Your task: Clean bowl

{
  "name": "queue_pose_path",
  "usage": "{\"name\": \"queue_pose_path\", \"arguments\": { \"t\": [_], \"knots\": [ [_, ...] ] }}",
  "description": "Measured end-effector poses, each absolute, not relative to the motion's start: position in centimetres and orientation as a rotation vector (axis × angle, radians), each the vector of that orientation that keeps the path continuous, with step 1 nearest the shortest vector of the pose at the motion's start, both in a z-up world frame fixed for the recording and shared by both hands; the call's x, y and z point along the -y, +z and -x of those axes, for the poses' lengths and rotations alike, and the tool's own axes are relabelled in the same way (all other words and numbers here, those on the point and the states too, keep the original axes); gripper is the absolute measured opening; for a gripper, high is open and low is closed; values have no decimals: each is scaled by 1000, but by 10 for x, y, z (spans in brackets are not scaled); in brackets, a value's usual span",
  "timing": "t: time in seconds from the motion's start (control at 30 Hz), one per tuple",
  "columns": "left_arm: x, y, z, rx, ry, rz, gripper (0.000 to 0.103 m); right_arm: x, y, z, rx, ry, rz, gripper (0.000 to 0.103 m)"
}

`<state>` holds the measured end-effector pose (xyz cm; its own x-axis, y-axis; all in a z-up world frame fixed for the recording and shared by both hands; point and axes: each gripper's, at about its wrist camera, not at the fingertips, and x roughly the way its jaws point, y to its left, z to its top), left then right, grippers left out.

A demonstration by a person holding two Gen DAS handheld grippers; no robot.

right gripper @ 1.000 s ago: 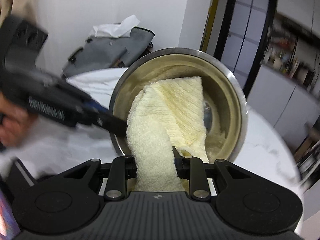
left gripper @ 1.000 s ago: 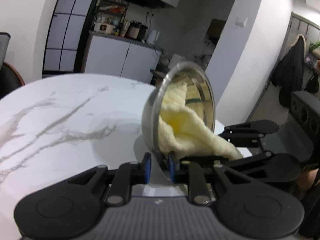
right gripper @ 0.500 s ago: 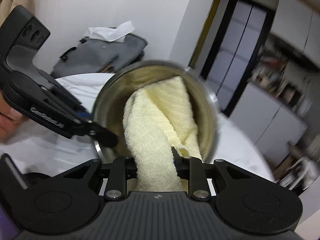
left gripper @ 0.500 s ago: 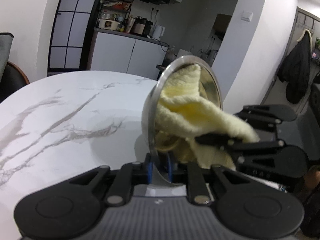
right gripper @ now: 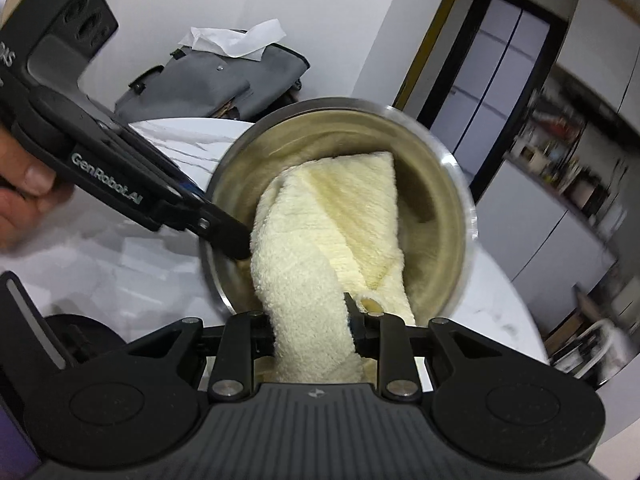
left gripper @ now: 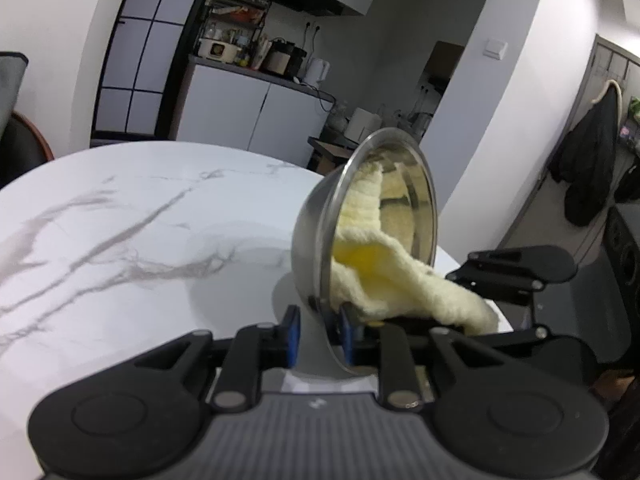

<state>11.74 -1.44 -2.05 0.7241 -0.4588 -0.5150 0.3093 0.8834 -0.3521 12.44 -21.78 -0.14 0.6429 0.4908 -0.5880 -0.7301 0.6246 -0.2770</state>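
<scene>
A steel bowl [left gripper: 316,240] is held tilted above the white marble table [left gripper: 120,240], its mouth facing my right gripper. My left gripper [left gripper: 319,334] has the bowl's lower rim between its blue pads; its jaws are opening a little but still hold the bowl. In the right wrist view the left gripper's fingertip [right gripper: 228,240] hooks over the bowl's [right gripper: 440,200] left rim. My right gripper [right gripper: 314,332] is shut on a pale yellow cloth [right gripper: 320,248] that reaches up into the bowl and lies against its inner wall. The cloth [left gripper: 400,280] hangs out toward the right gripper.
A grey bag [right gripper: 208,76] with white tissue on it sits at the table's far side. A person's hand [right gripper: 20,192] holds the left gripper. A dark chair [left gripper: 20,148] stands at the left. Kitchen cabinets [left gripper: 256,112] and a hanging coat [left gripper: 592,160] are behind.
The right gripper rose beside the bowl, then dropped back and rolled, dragging the cloth across the bowl's inside. The bowl rocked in the left gripper's hold and tilted back.
</scene>
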Motion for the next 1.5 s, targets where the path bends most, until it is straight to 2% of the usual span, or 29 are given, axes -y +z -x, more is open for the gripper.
{"name": "queue_pose_path", "arguments": {
  "t": [0.2,0.4,0.77,0.97,1.13,1.37,1.5],
  "knots": [
    [22,-26,-121,-672,-432,229,20,227,0,-135,-585,844,322,27],
    [18,-26,-119,-666,-429,223,17,229,-2,-132,-582,851,322,27],
    [4,-12,-112,-610,-391,234,17,222,11,-112,-346,646,582,26],
    [5,-10,-110,-602,-402,247,19,218,1,-117,-407,666,622,26],
    [12,-19,-118,-642,-421,243,22,219,0,-123,-488,732,532,27],
    [24,-25,-118,-671,-422,196,20,225,1,-129,-581,842,334,27],
    [23,-25,-117,-665,-422,192,18,226,0,-127,-567,830,368,27]
  ]
}}
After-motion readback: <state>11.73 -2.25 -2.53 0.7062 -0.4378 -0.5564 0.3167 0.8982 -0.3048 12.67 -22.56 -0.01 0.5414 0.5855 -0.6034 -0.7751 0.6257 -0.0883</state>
